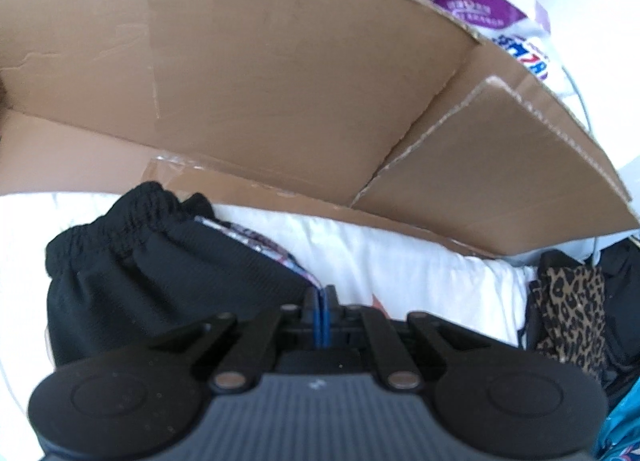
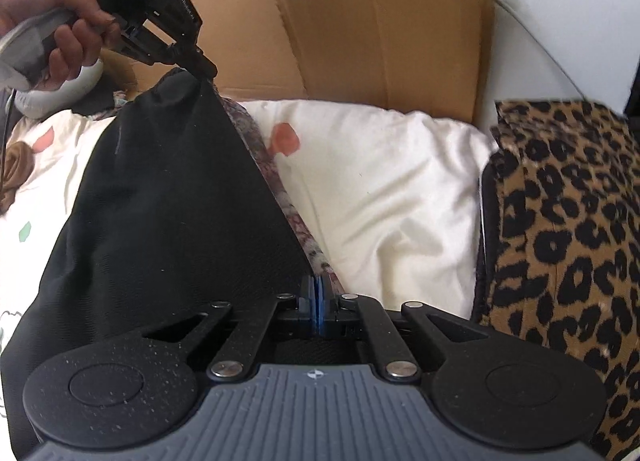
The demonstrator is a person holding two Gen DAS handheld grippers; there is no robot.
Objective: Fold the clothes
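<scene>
A black garment [image 1: 160, 281] with an elastic waistband and a purple-patterned inner layer lies over white bedding. In the left wrist view my left gripper [image 1: 322, 295] is shut on the garment's edge, where the patterned layer shows. The right wrist view shows the same black garment [image 2: 160, 221] stretched taut between both grippers. My right gripper [image 2: 318, 287] is shut on its near edge. A hand [image 2: 60, 33] holds the left gripper [image 2: 202, 67] at the upper left, where it pinches the garment's far corner and holds it up off the bedding.
An opened cardboard box [image 2: 380, 41] stands behind the bedding [image 2: 380, 189], with its flaps [image 1: 280, 81] filling the left wrist view. Leopard-print fabric [image 2: 560, 221] lies to the right and appears again as leopard cloth [image 1: 572, 309]. A purple and white plastic bag [image 1: 492, 13] sits beyond the box.
</scene>
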